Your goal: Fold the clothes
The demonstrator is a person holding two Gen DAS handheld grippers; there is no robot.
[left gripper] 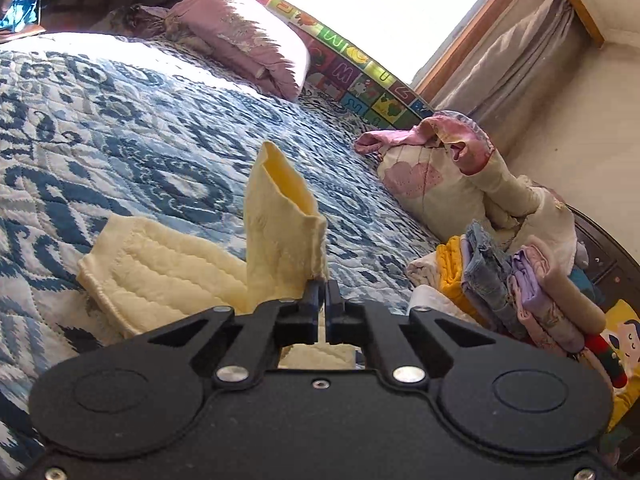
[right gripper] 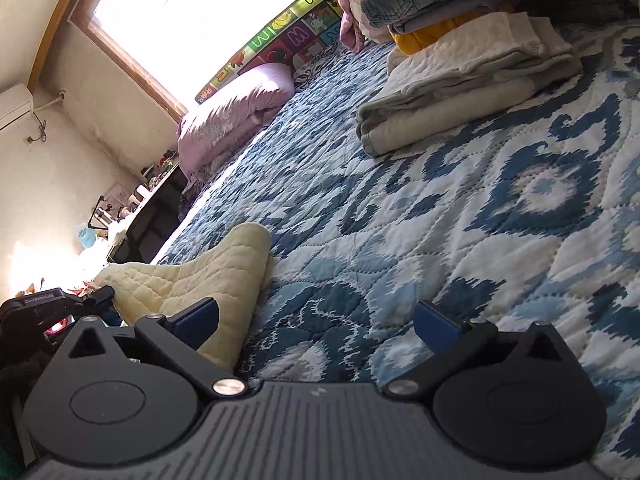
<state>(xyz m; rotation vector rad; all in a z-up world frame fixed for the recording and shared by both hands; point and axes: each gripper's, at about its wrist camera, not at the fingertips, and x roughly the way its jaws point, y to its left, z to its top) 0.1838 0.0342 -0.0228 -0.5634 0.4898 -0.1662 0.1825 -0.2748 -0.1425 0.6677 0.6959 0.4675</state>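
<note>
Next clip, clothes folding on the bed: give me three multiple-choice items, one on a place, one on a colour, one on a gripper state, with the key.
1. Where does the stack of folded clothes lie?
A. on the patterned quilt
B. on the floor
C. on a chair

2. What colour is the quilted garment being handled?
A. red
B. pale yellow
C. black

3. How is the right gripper?
A. shut on the garment
B. open, holding nothing
C. shut on a pillow

Key: A, the stack rests on the quilt; B, its fabric is pale yellow; B, its fingers stand wide apart, while the left gripper pinches the garment.

Cream quilted garment lies on the near bed, one leg lifted upright, cuff open.
</note>
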